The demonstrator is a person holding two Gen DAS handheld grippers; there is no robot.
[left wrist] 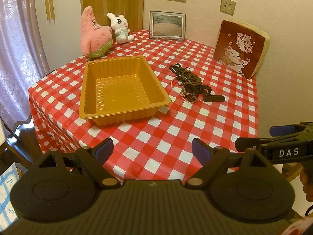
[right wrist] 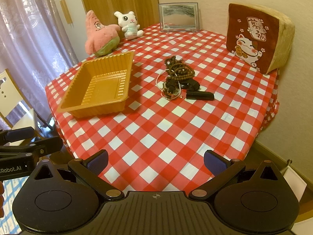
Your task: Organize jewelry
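Note:
An empty golden plastic tray [left wrist: 92, 90] [right wrist: 78, 82] sits on the red-and-white checkered table. To its right lies a tangled pile of jewelry [left wrist: 188, 80] [right wrist: 176, 72]: brown bead strings, a thin pale bead chain and a black clip-like piece [left wrist: 214, 98] [right wrist: 199, 95]. My left gripper [left wrist: 152, 149] is open and empty above the table's near edge. My right gripper [right wrist: 155, 161] is open and empty, also at the near edge, and shows at the right of the left wrist view [left wrist: 281, 135].
A pink star plush [left wrist: 93, 33] [right wrist: 99, 35] and a white bunny plush [left wrist: 121, 28] [right wrist: 129, 25] stand at the back left. A framed picture [left wrist: 167, 25] [right wrist: 179, 16] and a lucky-cat cushion [left wrist: 242, 47] [right wrist: 258, 37] lean on the wall. A curtain hangs left.

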